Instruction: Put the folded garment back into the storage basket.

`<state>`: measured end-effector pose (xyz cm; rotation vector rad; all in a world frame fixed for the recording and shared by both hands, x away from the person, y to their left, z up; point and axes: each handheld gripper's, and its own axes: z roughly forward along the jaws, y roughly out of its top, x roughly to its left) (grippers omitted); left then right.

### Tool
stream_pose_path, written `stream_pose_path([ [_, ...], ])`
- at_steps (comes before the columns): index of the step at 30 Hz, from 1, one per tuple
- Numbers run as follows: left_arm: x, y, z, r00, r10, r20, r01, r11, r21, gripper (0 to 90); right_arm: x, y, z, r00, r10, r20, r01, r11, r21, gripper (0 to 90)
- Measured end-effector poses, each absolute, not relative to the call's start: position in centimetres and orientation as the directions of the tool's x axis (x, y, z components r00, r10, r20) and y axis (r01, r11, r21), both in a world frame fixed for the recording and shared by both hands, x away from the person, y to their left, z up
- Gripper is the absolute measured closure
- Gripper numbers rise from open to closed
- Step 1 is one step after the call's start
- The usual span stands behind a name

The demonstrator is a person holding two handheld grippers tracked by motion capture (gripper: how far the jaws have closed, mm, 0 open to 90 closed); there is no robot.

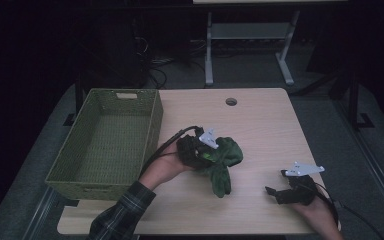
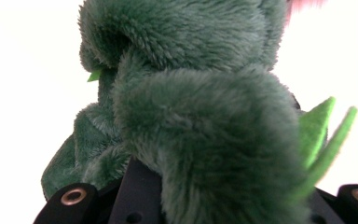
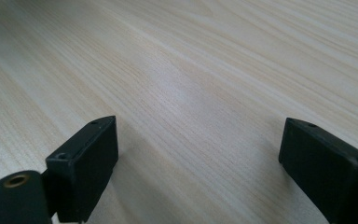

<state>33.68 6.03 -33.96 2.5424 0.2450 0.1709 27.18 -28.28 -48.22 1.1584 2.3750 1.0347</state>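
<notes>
Green plush toy (image 1: 222,159), no label.

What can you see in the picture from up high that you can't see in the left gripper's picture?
The high view takes in the green woven basket, the wooden table, the right gripper and the person's plaid sleeve. The left gripper view gives a close look at soft fur and bright green felt spikes. Both show the green plush toy, with the left gripper on it.

left tongs (image 1: 206,152) buried in plush toy (image 2: 196,121)
</notes>
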Motion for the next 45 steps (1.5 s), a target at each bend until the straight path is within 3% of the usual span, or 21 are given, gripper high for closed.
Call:
stream_pose_path([
  [30,35.0,19.1,-23.6,0.881,0.454,0.137,0.308,-0.767,0.563,72.3,27.2,-28.3,-48.2,-0.627,0.778,0.038,0.557,0.414,0.720,11.4],
  [45,34.8,27.1,-24.1,0.767,0.623,0.155,0.444,-0.689,0.573,72.0,27.3,-28.3,-48.2,-0.624,0.781,0.035,0.555,0.412,0.723,11.5],
])
